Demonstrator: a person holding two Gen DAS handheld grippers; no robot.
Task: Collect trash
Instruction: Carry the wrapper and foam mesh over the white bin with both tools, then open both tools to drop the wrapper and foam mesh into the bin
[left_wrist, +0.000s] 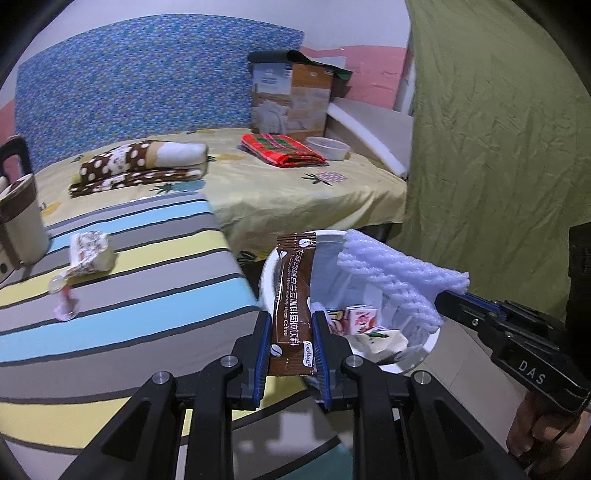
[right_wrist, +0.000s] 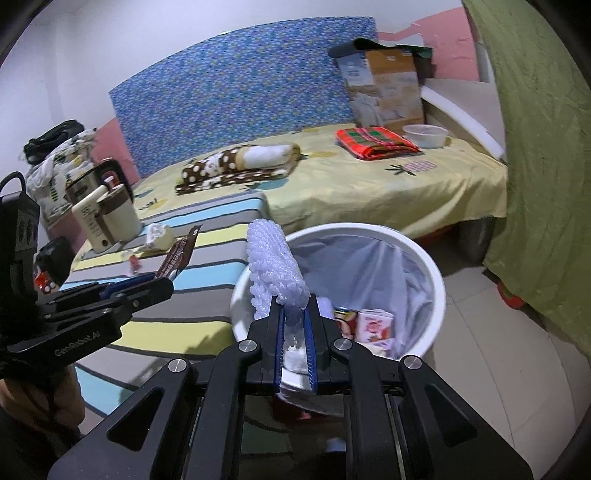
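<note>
My left gripper (left_wrist: 291, 317) is shut on a brown coffee sachet (left_wrist: 292, 295) and holds it upright at the left rim of the white lined trash bin (left_wrist: 424, 354). My right gripper (right_wrist: 294, 306) is shut on a white foam net sleeve (right_wrist: 275, 269) over the bin's (right_wrist: 432, 280) near left rim. The sleeve (left_wrist: 395, 277) also shows in the left wrist view, and the sachet (right_wrist: 181, 254) in the right wrist view. Small cartons (right_wrist: 373, 321) lie in the bin. A crumpled wrapper (left_wrist: 88, 254) and a small pink piece (left_wrist: 64, 302) lie on the striped table (left_wrist: 147, 288).
A beige kettle-like jug (right_wrist: 107, 218) stands at the table's far left. Behind is a bed (right_wrist: 369, 181) with a rolled dotted blanket (right_wrist: 236, 162), red plaid cloth (right_wrist: 376, 142), a bowl (right_wrist: 424, 134) and a cardboard box (right_wrist: 384, 88). A green curtain (right_wrist: 543, 147) hangs at right.
</note>
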